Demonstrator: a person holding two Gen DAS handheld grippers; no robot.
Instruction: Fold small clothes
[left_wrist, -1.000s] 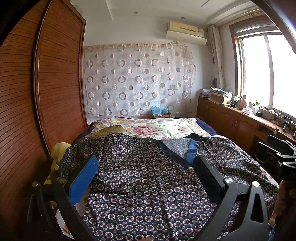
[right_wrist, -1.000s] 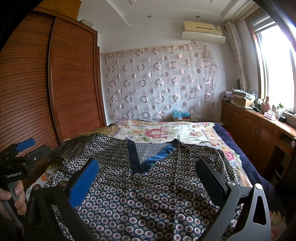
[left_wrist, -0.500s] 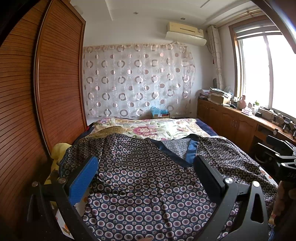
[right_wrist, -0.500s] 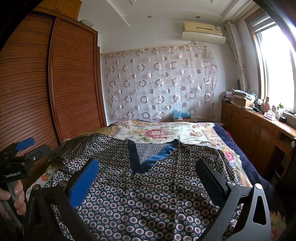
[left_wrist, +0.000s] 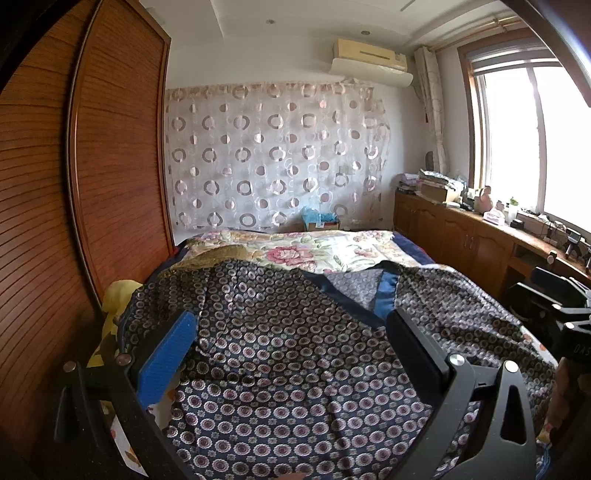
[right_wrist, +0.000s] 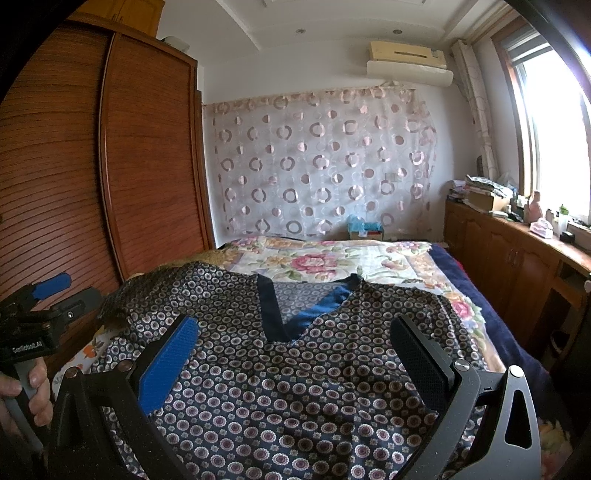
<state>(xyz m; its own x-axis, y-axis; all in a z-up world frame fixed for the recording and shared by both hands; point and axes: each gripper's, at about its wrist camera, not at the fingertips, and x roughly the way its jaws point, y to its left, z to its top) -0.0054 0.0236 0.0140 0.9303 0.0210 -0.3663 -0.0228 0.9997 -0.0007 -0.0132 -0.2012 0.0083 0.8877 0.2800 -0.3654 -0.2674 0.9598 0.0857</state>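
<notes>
A dark top (left_wrist: 280, 354) printed with small rosettes and edged with a blue V-neck (right_wrist: 295, 317) lies spread flat on the bed, neckline toward the far end. My left gripper (left_wrist: 291, 332) hovers open over the garment's left half, its fingers wide apart and empty. Over the middle of the top (right_wrist: 295, 369), my right gripper (right_wrist: 295, 338) is also open, holding nothing. In the right wrist view the left gripper's handle (right_wrist: 37, 332) shows at the left edge in a hand. The right gripper's body (left_wrist: 554, 310) shows at the right edge of the left wrist view.
The bed carries a floral quilt (left_wrist: 306, 251) beyond the top. A wooden wardrobe (left_wrist: 74, 203) lines the left side. A low wooden cabinet (right_wrist: 517, 266) with clutter runs under the window on the right. A yellow cloth (left_wrist: 118, 291) lies at the bed's left edge.
</notes>
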